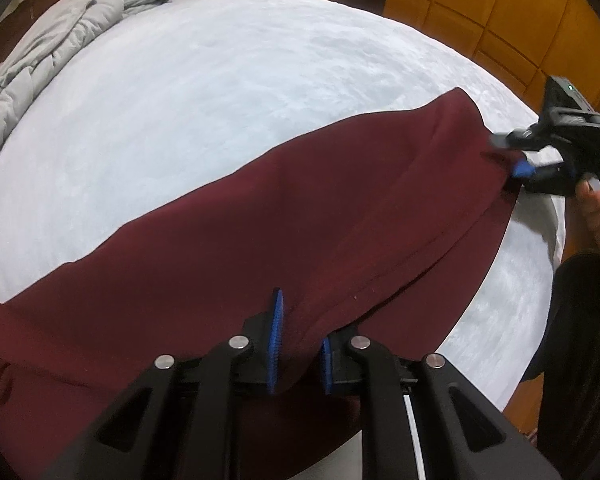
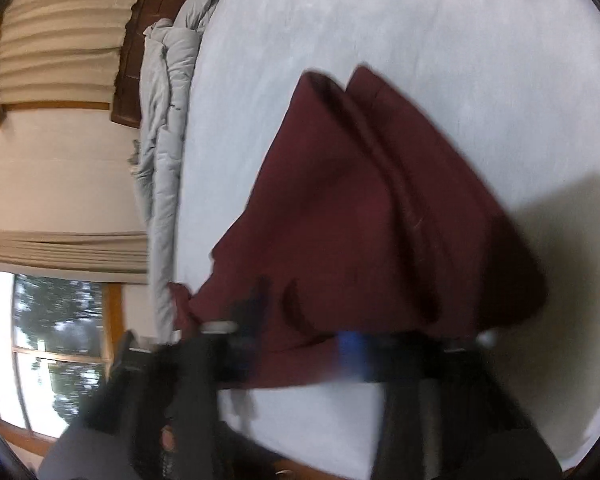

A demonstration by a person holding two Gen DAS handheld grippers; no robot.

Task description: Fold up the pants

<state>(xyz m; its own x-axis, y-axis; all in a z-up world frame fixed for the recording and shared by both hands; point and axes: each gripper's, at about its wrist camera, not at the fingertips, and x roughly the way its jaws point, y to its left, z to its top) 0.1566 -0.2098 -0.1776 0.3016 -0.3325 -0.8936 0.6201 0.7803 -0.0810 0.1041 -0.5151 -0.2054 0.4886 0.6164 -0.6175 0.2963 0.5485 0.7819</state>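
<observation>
The left gripper point(image 1: 298, 354) has its blue pads closed on a bunched ridge of the maroon pants point(image 1: 300, 216), pinching the near edge so the cloth can be lifted. Off to the side, the right gripper point(image 1: 514, 156) meets the far end of the same garment; in its own blurred view its jaws seem clamped on the fabric, though that is a judgement. Held at both ends, the pants stretch in a long band along the near side of the pale bed point(image 1: 228, 92), probably readied for folding over. A grey quilt point(image 1: 56, 40) lies bunched by the headboard.
</observation>
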